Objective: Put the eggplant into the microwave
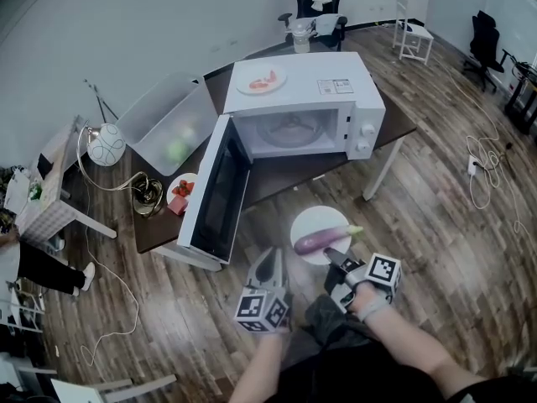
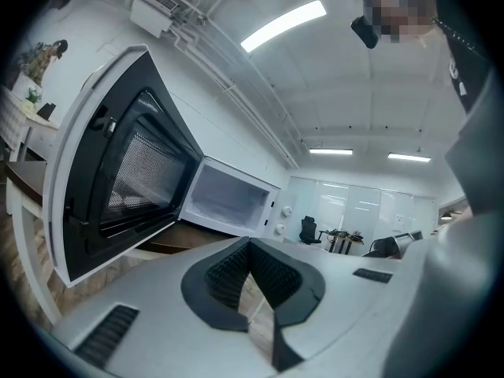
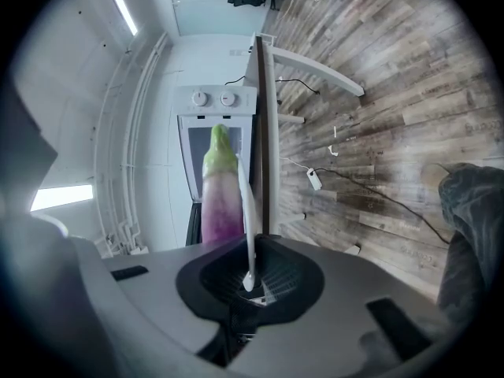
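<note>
Right gripper [image 1: 331, 257] is clamping the plate [image 1: 309, 218] carrying the eggplant [image 1: 321, 239], left gripper [image 1: 270, 256] closed on nothing, next probably needing a level carry into the open microwave [image 1: 336, 70].

Dark desk [image 1: 289, 173], frame centre, bears an open white microwave [image 1: 306, 112], a clear plastic bin [image 1: 168, 124] and a plate of red fruit [image 1: 180, 193].

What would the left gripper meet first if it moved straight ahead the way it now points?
Probably the microwave: the left gripper aims at its open cavity, just right of the open door. Nothing shows between, though depth is unclear.
</note>
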Motion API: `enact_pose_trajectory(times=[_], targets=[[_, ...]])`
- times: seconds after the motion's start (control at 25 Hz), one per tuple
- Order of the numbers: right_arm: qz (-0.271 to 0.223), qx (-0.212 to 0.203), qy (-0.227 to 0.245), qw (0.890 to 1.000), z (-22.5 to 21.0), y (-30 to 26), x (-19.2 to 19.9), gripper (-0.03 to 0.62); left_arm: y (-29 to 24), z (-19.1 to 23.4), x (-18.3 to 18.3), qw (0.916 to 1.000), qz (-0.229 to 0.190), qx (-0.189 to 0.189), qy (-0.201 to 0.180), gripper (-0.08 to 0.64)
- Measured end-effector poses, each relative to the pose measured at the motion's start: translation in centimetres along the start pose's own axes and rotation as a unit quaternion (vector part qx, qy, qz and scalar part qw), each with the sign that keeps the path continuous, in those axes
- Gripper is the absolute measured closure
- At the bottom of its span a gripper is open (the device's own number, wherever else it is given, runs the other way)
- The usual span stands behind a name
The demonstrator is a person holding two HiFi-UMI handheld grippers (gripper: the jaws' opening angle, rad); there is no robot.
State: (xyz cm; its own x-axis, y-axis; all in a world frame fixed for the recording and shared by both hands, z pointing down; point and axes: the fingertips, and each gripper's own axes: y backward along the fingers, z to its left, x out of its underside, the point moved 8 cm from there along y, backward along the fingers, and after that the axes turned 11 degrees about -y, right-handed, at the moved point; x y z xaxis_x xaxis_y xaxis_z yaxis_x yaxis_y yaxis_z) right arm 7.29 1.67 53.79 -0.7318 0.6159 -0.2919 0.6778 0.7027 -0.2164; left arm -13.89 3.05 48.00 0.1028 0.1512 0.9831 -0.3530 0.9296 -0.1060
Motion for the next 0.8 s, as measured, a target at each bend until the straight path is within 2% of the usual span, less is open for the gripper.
enact_pose_trajectory(times=[0.4,0.8], targets=[[0.022,-0.004,0.001,1.000,1.7,-3.4,-2.1,0.575,-3.9,1.2,-1.1,0.9999,-0.004,-0.007,-0.013,0.560],[0.023,0.004,0.003,1.000,3.0,-6.3,-5.5,0.575,-8.0,2.4,-1.1,0.9998,0.000,-0.011,-0.015,0.560]])
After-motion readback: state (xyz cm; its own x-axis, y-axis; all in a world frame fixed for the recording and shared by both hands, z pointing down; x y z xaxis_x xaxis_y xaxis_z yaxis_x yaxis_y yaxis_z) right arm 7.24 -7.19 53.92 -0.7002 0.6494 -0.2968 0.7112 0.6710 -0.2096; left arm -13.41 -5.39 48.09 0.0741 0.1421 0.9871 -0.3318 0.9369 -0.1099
